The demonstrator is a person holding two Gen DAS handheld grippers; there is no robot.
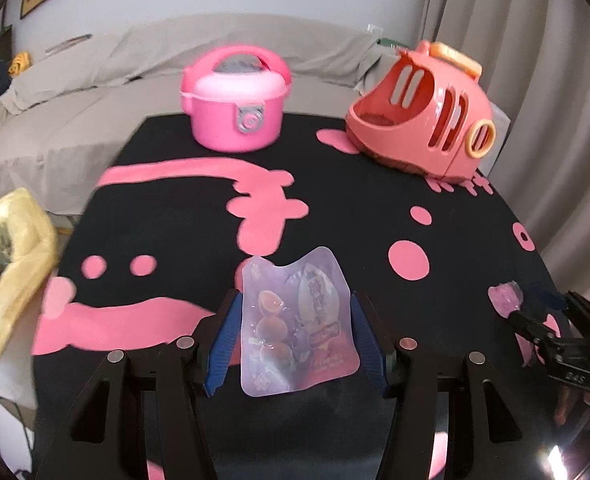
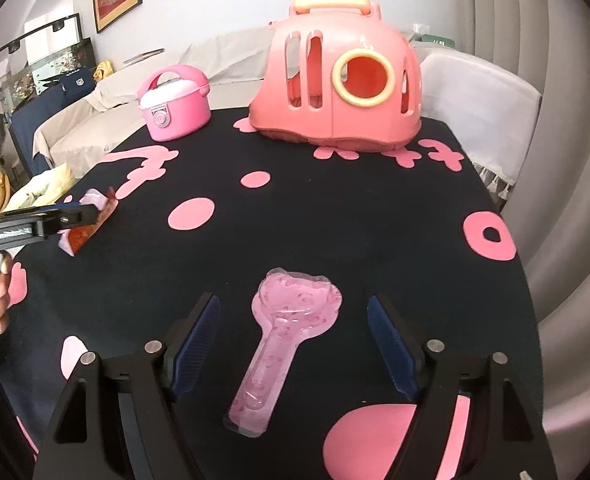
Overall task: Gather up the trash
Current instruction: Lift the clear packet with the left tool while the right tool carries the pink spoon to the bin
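Note:
A shiny snack pouch (image 1: 295,320) with fruit pictures lies flat on the black table between the fingers of my left gripper (image 1: 293,332). The jaws stand open, one on each side of the pouch. The pouch also shows in the right wrist view (image 2: 91,220) under the left gripper. A clear pink spoon-shaped plastic wrapper (image 2: 287,340) lies between the open fingers of my right gripper (image 2: 295,340), which do not touch it. In the left wrist view the wrapper (image 1: 505,300) lies just ahead of the right gripper (image 1: 535,312).
A pink toy rice cooker (image 1: 235,100) stands at the table's far left, and a salmon pet-carrier-shaped basket (image 1: 423,108) at the far right. A yellow bag (image 1: 11,264) hangs off the table's left edge. A sofa lies behind.

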